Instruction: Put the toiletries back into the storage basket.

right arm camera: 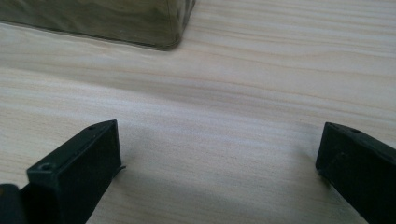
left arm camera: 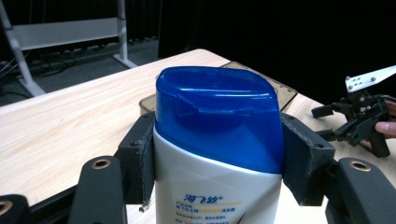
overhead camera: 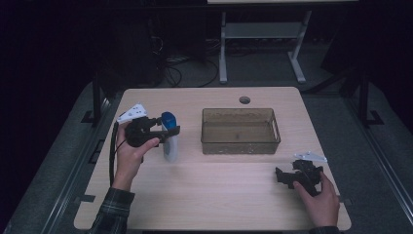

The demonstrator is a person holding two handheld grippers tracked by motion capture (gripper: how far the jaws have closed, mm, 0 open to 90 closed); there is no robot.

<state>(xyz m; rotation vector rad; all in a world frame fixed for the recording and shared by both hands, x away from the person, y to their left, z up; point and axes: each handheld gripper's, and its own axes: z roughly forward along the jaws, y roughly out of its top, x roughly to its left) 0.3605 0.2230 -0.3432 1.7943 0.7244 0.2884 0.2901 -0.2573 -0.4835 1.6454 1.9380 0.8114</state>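
A white shampoo bottle (overhead camera: 169, 141) w/ a blue flip cap is clamped by the left gripper (overhead camera: 168, 130) just under the cap; in the left gripper view the pads (left arm camera: 140, 161) are seen pressed against both sides of the bottle's shoulder, so it is firmly grasped, upright or nearly so. The bottle is held over the left part of the light wood table (overhead camera: 204, 195), apart from the smoky translucent plastic bin (overhead camera: 240, 130), which sits mid-table and looks empty. Whether the bottle's base is off the tabletop can't be told for certain. The right gripper (overhead camera: 287, 176) is rested low on the table near the front right corner, its jaws spread wide w/ nothing btwn them, only bare wood and a corner of the bin beyond. The step in hand is judged to be the carry phase: bottle picked, to be taken toward the bin. Next, the bottle would probably need to be raised enough to clear the bin's near wall, moved rightward over the opening, lowered, then released.
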